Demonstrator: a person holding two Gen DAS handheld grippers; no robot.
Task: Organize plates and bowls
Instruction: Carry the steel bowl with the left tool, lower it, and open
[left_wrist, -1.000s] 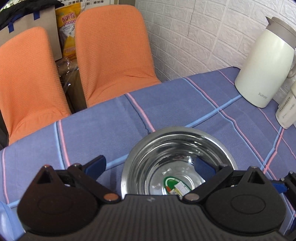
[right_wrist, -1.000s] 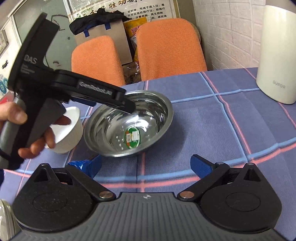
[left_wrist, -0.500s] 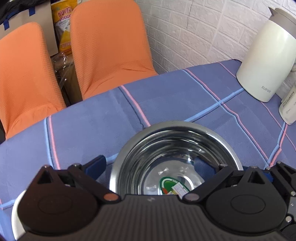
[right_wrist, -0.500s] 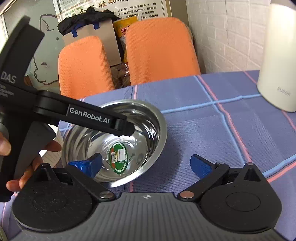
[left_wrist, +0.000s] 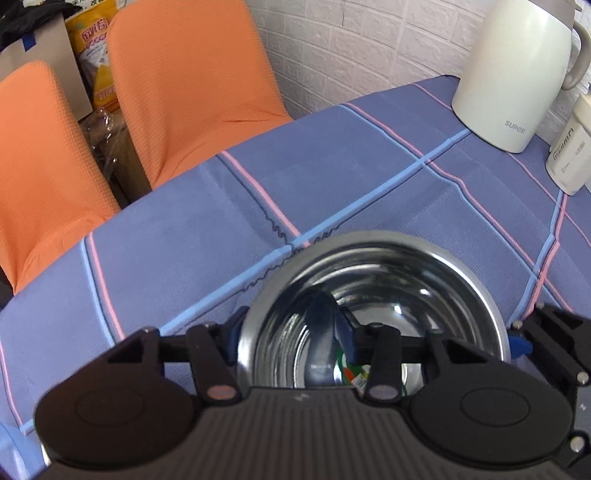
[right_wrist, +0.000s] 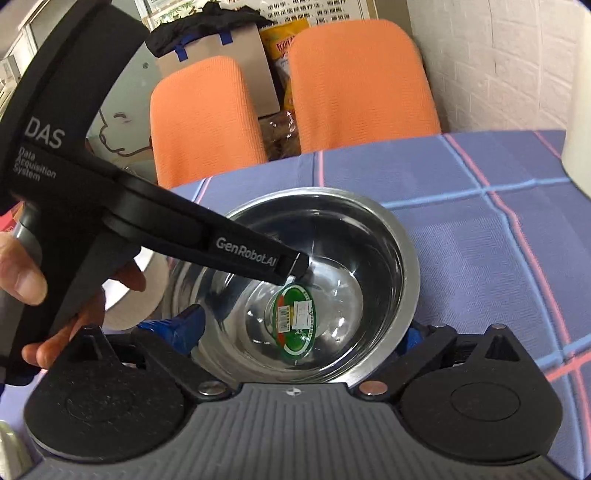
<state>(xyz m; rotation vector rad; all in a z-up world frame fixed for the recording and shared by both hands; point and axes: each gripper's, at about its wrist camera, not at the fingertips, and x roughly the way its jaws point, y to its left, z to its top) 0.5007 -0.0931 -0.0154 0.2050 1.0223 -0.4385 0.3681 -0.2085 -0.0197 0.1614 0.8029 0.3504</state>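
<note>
A steel bowl (left_wrist: 373, 295) with a green sticker (right_wrist: 295, 319) inside sits on the blue striped tablecloth (left_wrist: 221, 221). My left gripper (left_wrist: 291, 339) is shut on the bowl's left rim, one blue pad outside and one inside the wall. It shows in the right wrist view as the black tool (right_wrist: 166, 229) reaching into the bowl (right_wrist: 391, 251). My right gripper (right_wrist: 299, 332) is open, its two fingers on either side of the bowl's near part. A white bowl (right_wrist: 136, 302) sits behind the left hand, mostly hidden.
A white thermos jug (left_wrist: 517, 74) and a small white container (left_wrist: 569, 158) stand at the table's far right by the brick wall. Two orange chairs (left_wrist: 192, 81) stand beyond the far table edge.
My left gripper has closed on the bowl's left rim. My right gripper has moved forward and left until its open fingers straddle the bowl.
</note>
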